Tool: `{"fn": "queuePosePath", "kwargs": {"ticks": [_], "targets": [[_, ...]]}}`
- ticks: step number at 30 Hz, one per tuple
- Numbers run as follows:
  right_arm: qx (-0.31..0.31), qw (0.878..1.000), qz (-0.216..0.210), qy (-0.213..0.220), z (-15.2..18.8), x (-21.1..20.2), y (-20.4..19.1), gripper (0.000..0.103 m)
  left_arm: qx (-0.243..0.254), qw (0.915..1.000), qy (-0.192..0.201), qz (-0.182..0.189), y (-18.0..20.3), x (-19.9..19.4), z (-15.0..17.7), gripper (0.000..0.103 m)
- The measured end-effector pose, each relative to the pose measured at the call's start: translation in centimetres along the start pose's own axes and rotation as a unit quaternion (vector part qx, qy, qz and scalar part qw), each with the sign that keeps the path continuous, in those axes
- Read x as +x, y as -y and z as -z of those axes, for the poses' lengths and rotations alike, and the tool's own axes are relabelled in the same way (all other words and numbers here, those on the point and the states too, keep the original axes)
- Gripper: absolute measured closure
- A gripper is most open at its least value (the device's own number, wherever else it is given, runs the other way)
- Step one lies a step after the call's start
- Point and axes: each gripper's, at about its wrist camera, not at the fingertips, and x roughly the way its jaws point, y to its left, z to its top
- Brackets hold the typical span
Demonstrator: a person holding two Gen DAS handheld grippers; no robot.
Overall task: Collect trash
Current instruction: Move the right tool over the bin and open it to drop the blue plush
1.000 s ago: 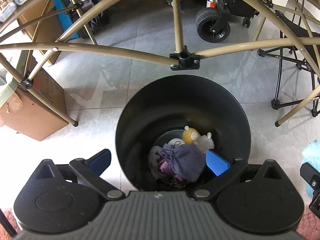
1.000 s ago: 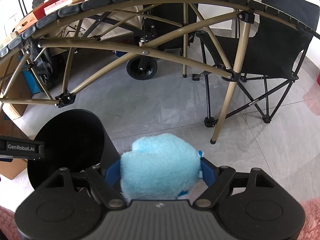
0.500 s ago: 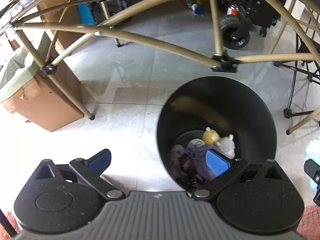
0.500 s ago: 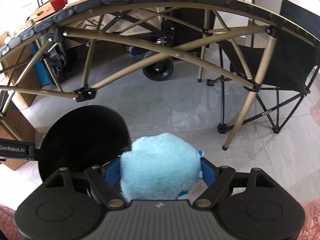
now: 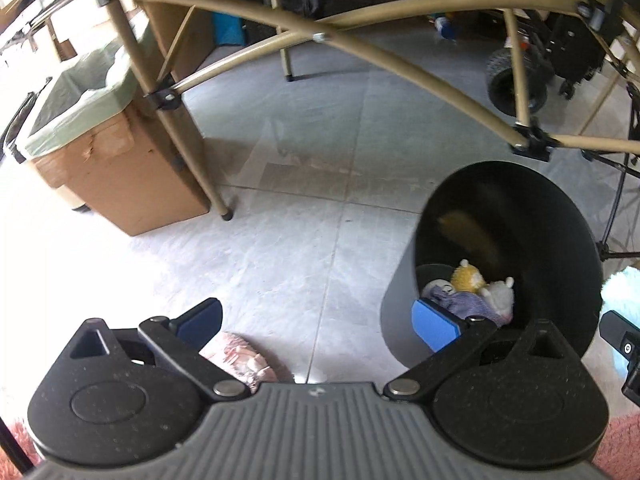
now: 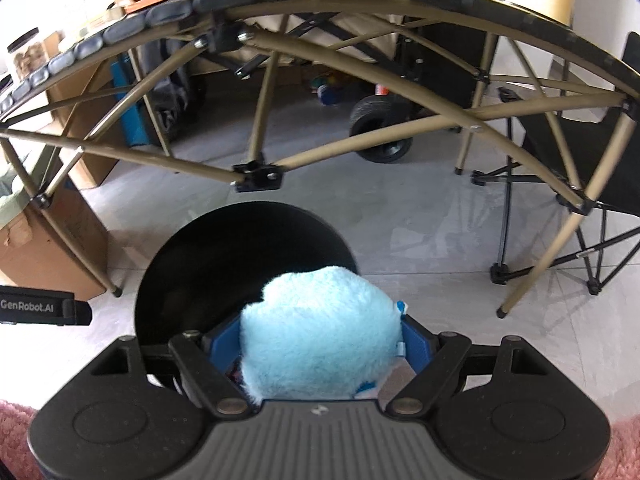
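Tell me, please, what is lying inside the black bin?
Inside the black bin lie a yellow plush, a white plush and a purple cloth. Whatever sits beneath them is covered.

A pale blue fluffy toy (image 6: pixel 320 328) sits against a black bin (image 6: pixel 208 248), grey floor tiles (image 5: pixel 300 160), and a brown cardboard box (image 5: pixel 132 184).

Pale grey stone-look floor tiles (image 5: pixel 304 184) are catching bright daylight. A folding surface on tan metal tube legs (image 6: pixel 256 120) is arching overhead. A brown cardboard box lined with a green plastic bag (image 5: pixel 120 168) is standing left, and a black fabric folding camp chair (image 6: pixel 580 136) is sitting right, beside a black rubber-wheeled cart (image 6: pixel 380 128).
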Motion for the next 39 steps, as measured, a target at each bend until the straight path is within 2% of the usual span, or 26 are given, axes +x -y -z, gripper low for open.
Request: {"fn": "queuePosePath", "kwargs": {"ticks": [13,29,34,38,39], "targets": [[-0.021,0.999,-0.017,-0.023,-1.7,3.1,-3.9,0.023,-0.027,0.9996,-0.005,-0.002,-3.0,0.4,0.3,0.0],[-0.024,0.998,-0.041,-0.049,-2.2,5.0,-4.7,0.022,-0.029,0.9993,-0.019,-0.015,-3.5,1.1,0.6,0.0],[-0.019,0.997,-0.046,-0.055,-2.3,5.1,-4.3,0.014,-0.026,0.9993,-0.022,-0.017,-3.3,1.2,0.6,0.0],[-0.01,0.997,-0.043,-0.057,-2.3,5.3,-4.0,0.0,-0.025,0.9993,-0.023,-0.019,-3.2,1.3,0.7,0.0],[-0.009,0.997,-0.043,-0.057,-2.3,5.3,-4.0,0.0,-0.025,0.9993,-0.023,-0.019,-3.3,1.3,0.7,0.0]]}}
